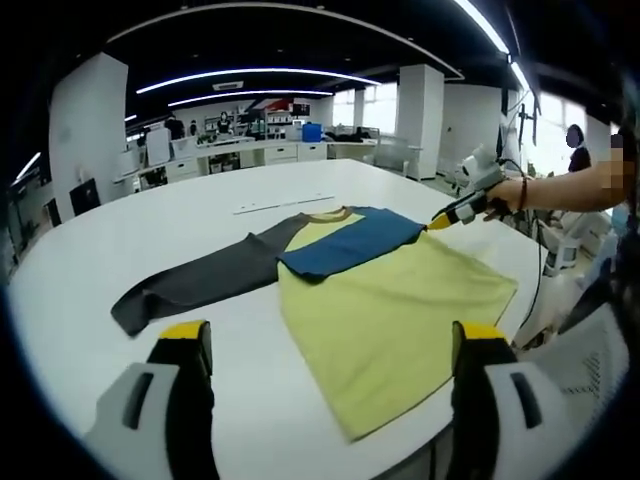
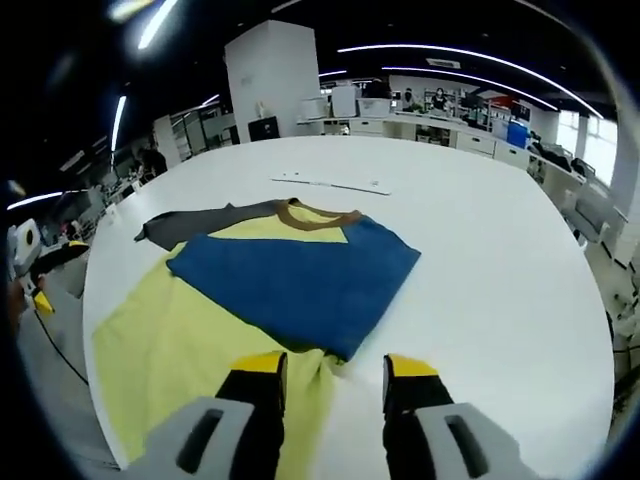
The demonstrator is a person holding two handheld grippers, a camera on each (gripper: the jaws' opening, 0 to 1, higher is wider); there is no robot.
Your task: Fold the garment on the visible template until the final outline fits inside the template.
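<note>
A T-shirt lies flat on the white table [image 1: 150, 240]. Its yellow body [image 1: 390, 320] points toward me and its collar is brown [image 2: 318, 214]. The blue sleeve [image 1: 350, 243] is folded across the chest. The grey sleeve [image 1: 200, 280] stretches out to the left. In the left gripper view my left gripper [image 1: 332, 335] hovers open and wide over the table's near edge, short of the hem. A hand holds my right gripper [image 1: 452, 213] at the shirt's right shoulder. In the right gripper view it [image 2: 336, 365] is open, and the blue sleeve [image 2: 300, 270] has its corner lying between the fingertips.
A thin white strip [image 1: 285, 205] lies on the table beyond the collar. The rounded table edge runs close on the right [image 2: 590, 300]. Office desks, pillars and people stand far behind. A white mesh chair [image 1: 590, 370] sits at the lower right.
</note>
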